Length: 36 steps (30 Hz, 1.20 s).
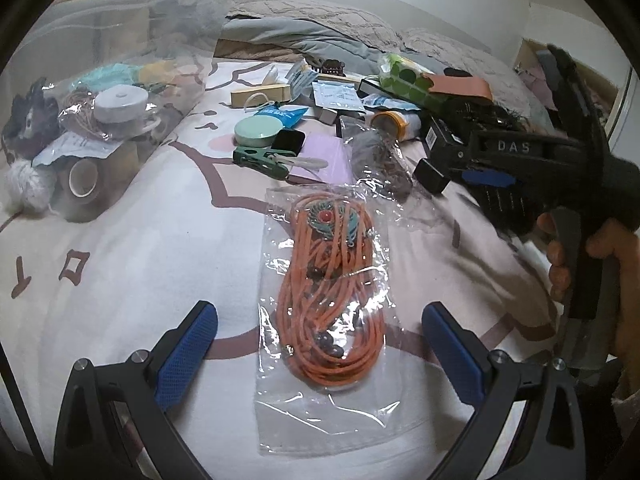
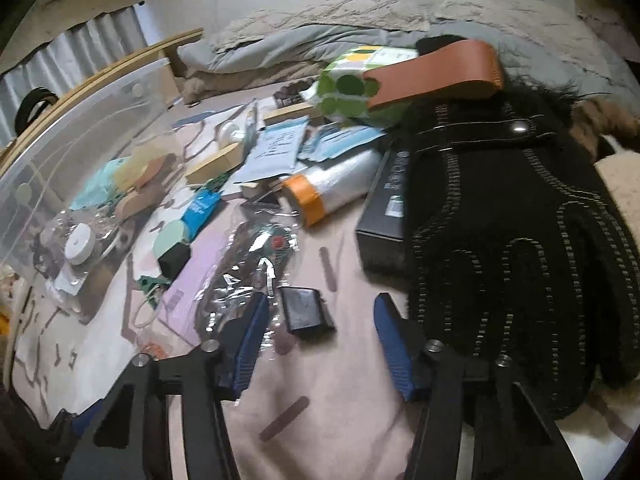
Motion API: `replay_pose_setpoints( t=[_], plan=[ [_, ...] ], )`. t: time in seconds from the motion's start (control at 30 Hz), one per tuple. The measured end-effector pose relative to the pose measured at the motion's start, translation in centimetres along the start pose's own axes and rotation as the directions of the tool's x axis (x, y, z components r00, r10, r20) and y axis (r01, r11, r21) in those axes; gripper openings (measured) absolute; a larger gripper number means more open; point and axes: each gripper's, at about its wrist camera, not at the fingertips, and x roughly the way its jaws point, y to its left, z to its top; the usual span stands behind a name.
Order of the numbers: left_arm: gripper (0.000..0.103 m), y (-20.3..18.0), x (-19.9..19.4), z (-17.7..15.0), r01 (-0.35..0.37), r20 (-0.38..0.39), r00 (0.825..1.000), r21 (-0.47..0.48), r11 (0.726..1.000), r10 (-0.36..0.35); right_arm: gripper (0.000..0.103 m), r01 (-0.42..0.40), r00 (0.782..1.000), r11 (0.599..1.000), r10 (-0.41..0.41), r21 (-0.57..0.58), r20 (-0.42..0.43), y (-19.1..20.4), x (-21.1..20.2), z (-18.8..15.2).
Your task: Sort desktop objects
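The left claw (image 1: 320, 356) is spread wide, straddling a clear plastic bag of coiled orange cord (image 1: 326, 312) on the patterned bed sheet (image 1: 120, 216). The right claw (image 2: 318, 344) is half-spread, gripping nothing; a small black rectangular case (image 2: 305, 309) lies just ahead between its fingers, so it should advance squarely before pinching.

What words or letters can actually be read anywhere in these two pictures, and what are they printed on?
"DAS": raised letters on the black body of the right tongs, seen from the left camera.
Blue packet: white print, too blurred to read.
White sachets: small print, unreadable.
Black box: pale lettering along its side, too blurred to read.
Pale blue packet: print unreadable.
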Motion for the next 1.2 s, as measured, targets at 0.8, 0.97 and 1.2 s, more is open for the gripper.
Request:
replay_pose_setpoints(
  t=[0.8,0.97,1.2],
  plan=[
    [0.098,1.1,0.6,1.8,0.048,0.007,0.999,-0.059,0.997,-0.048,0.023,-0.058,0.994,0.998,0.057,-0.006,-0.092,2.3,-2.6,-4.0],
    [0.086,0.7,0.6,1.5,-0.015,0.017,1.000,-0.006,1.000,0.015,0.023,-0.045,0.994,0.999,0.045,0.000,-0.096,2.8,-3.1,-5.1],
    [0.064,0.0,0.3,1.2,0.002,0.017,1.000,0.040,0.999,-0.003,0.023,-0.033,0.995,0.999,0.034,0.010,-0.096,3.1,-3.8,-6.6]
  ],
)
